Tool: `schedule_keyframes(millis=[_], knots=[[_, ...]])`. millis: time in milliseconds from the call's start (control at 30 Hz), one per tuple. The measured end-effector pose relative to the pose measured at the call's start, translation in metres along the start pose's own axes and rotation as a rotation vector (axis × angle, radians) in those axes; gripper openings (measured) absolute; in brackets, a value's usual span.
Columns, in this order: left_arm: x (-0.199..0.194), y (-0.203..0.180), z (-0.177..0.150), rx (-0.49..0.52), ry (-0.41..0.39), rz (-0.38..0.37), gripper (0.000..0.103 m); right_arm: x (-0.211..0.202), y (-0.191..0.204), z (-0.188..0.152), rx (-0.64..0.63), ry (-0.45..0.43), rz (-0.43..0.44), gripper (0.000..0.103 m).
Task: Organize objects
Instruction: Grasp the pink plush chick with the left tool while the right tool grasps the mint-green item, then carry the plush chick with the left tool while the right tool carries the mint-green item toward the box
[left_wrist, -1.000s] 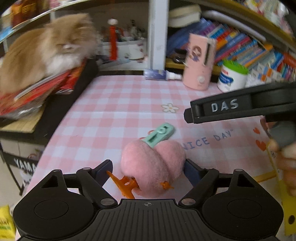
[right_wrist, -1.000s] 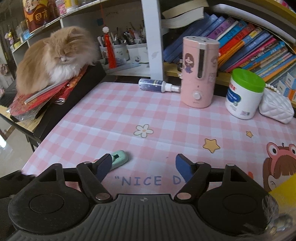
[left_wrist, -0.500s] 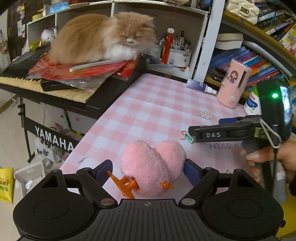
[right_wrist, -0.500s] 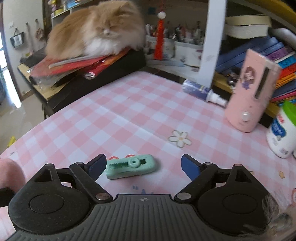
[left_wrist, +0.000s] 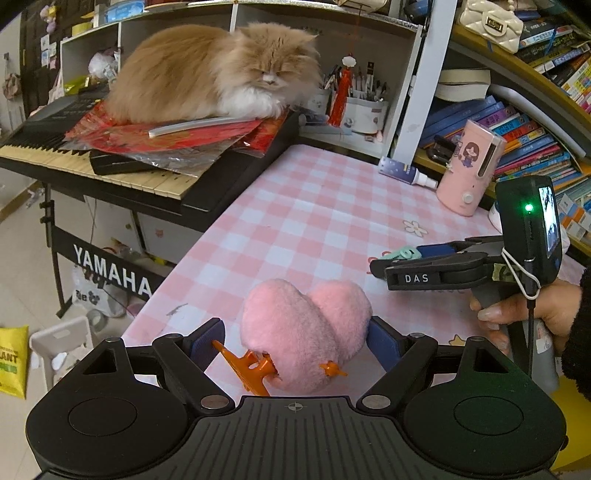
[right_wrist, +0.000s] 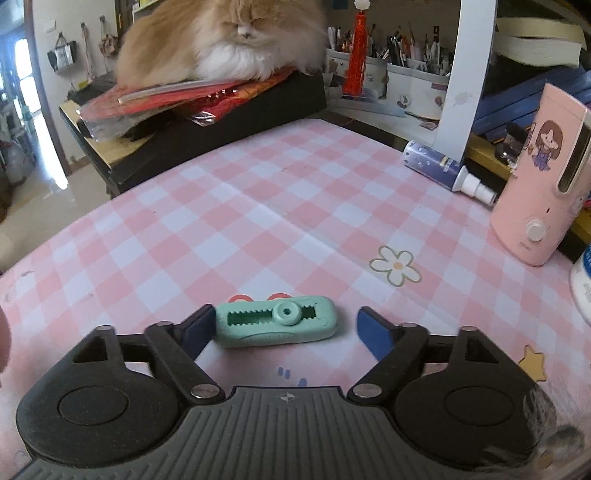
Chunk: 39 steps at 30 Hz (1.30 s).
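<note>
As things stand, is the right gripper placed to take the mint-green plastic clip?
Probably yes: the mint-green plastic clip lies flat on the checked cloth between the right gripper's closing jaws. One pad touches its end, the other stands clear; nothing blocks it.

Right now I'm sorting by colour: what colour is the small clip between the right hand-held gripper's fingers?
Mint green clip, clearest in the right wrist view.

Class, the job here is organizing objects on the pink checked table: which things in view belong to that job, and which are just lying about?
In the job:
- fluffy pink heart-shaped hair claw with orange teeth, between the left gripper
- mint-green plastic slider tool, right gripper closing around it

Lying about:
- sleeping ginger cat
- pink cartoon-girl dispenser
- blue spray bottle
</note>
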<state>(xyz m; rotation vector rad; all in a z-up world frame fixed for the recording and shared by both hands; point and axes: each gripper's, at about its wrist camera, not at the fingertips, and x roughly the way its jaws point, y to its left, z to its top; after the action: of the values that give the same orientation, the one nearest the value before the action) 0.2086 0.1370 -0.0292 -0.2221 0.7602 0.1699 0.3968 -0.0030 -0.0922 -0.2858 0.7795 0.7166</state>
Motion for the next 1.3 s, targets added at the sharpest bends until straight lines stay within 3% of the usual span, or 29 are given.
schedule_keyframes(millis=[267,633,900,1300], knots=[[-0.009,-0.004,0.004,0.019,-0.030,-0.027,0.084,-0.013,0.009,0.004,0.014,0.007,-0.036,0.067],[-0.051,-0.001,-0.004,0.043,-0.078,-0.081,0.084,-0.104,0.042,-0.007,0.133,-0.069,-0.176,0.067],[-0.079,0.006,-0.026,0.048,-0.072,-0.122,0.084,-0.173,0.062,-0.047,0.256,-0.085,-0.236,0.067],[-0.111,0.014,-0.057,0.091,-0.069,-0.193,0.084,-0.227,0.105,-0.114,0.368,-0.039,-0.309,0.067]])
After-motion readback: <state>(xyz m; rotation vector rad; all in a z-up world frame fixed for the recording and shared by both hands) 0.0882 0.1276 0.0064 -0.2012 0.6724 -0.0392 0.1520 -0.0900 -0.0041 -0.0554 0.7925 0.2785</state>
